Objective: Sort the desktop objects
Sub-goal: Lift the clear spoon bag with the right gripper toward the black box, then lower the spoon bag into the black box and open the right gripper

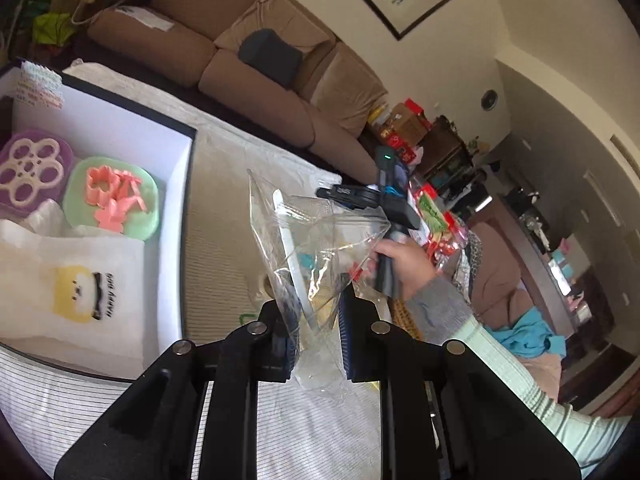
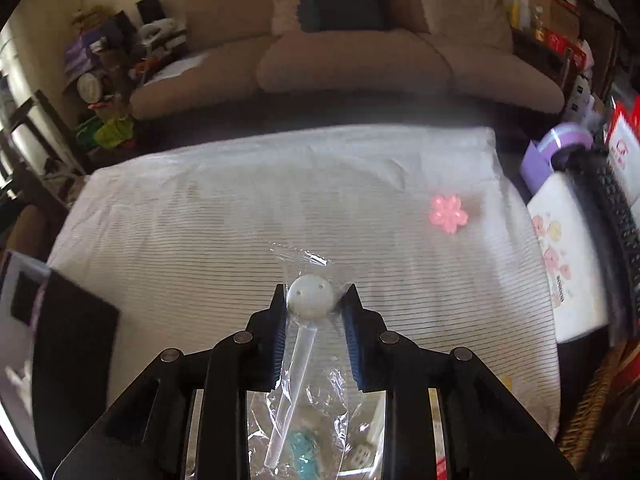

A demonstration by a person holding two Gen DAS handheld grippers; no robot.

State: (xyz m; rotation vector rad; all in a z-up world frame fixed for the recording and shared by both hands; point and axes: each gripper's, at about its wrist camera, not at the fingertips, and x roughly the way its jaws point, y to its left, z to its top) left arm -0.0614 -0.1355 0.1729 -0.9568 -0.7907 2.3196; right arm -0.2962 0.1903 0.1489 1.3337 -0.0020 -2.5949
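Observation:
My left gripper (image 1: 318, 312) is shut on a clear plastic bag (image 1: 316, 236) with a white stick and small coloured bits inside, held above the striped cloth (image 1: 100, 400). My right gripper (image 2: 314, 304) is shut on the white round head of a spoon-like tool (image 2: 310, 295) in a clear plastic wrapper, above the striped cloth (image 2: 200, 248). The right gripper also shows in the left wrist view (image 1: 360, 196), at the far end of the bag. A pink flower piece (image 2: 446, 213) lies on the cloth to the right.
A white box (image 1: 176, 184) at left holds a purple mold (image 1: 30, 170), a green tray with pink cutters (image 1: 116, 200) and a white pouch (image 1: 80, 288). A brown sofa (image 2: 352, 60) stands behind. A floral box (image 2: 568, 256), a keyboard and purple tape sit at right.

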